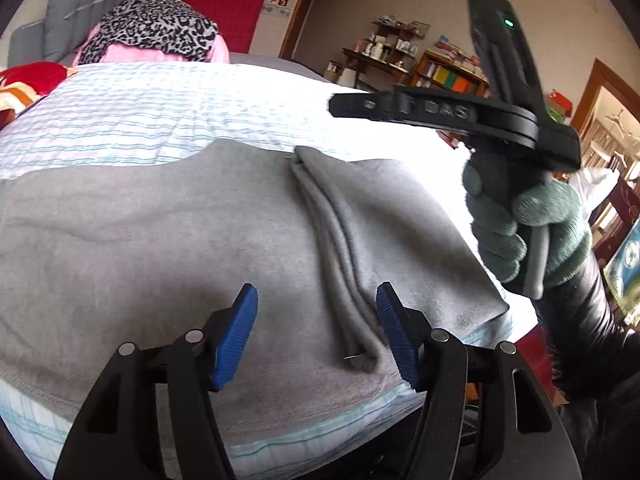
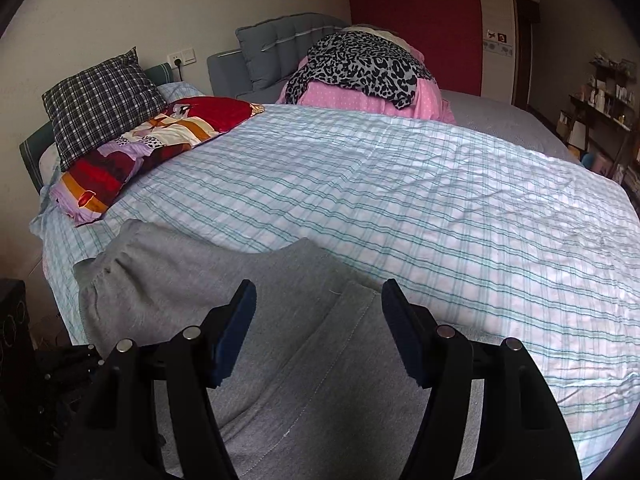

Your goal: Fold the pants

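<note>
Grey fleece pants [image 1: 160, 232] lie spread on a bed's blue-striped sheet [image 2: 400, 184]. Both the left gripper [image 1: 317, 332] and right gripper [image 2: 319, 332] hover above them, fingers apart and empty.

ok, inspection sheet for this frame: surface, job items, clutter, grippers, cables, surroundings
Surface: bed under a blue-striped sheet, lightly wrinkled.
Job's things: grey pants spread flat at the near edge, with a ridge of bunched folds running down them.
Clutter: pillows and a leopard-print cloth on a pink bundle at the head end.
Grippers: left gripper open above the ridge, holding nothing; right gripper open above the pants, holding nothing.
Cables: nothing seen.
Surroundings: bedroom; shelves, red panel, wall socket.
</note>
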`<move>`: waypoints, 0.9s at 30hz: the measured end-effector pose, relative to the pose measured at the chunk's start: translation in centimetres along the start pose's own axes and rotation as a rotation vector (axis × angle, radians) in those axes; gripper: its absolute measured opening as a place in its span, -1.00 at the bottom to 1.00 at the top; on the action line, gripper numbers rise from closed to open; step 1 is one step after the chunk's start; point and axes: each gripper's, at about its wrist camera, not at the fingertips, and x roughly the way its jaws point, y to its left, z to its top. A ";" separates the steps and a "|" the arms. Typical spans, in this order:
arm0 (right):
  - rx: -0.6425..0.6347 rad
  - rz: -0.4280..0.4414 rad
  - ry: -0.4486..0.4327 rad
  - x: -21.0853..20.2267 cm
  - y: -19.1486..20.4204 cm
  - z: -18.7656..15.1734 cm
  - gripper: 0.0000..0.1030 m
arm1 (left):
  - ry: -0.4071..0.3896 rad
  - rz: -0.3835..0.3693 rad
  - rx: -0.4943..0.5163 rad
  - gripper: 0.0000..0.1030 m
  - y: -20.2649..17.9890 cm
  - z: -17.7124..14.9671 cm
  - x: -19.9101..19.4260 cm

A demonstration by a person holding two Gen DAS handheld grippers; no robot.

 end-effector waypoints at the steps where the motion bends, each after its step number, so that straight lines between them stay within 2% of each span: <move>1: -0.004 0.007 -0.001 -0.3 0.4 -0.3 0.29 | -0.010 0.020 -0.019 0.21 0.8 -0.1 -0.7; 4: -0.014 0.023 0.002 -1.1 1.5 -1.4 0.29 | -0.039 0.084 -0.084 0.24 3.3 -0.6 -2.7; 7: -0.023 0.029 0.016 -1.3 2.2 -2.3 0.29 | -0.076 0.143 -0.165 0.36 6.1 -1.1 -5.0; 13: -0.016 0.041 0.041 -1.0 2.9 -3.9 0.31 | -0.138 0.238 -0.374 0.39 11.8 -2.8 -9.3; 17: -0.013 0.052 0.063 -0.7 3.6 -4.8 0.31 | -0.182 0.300 -0.445 0.41 14.4 -4.0 -12.0; 21: -0.024 0.066 0.075 -0.6 4.7 -5.3 0.31 | -0.214 0.335 -0.499 0.43 16.2 -5.2 -13.9; 27: -0.053 0.067 0.092 -0.3 6.1 -6.4 0.31 | -0.215 0.331 -0.556 0.43 17.9 -5.9 -13.8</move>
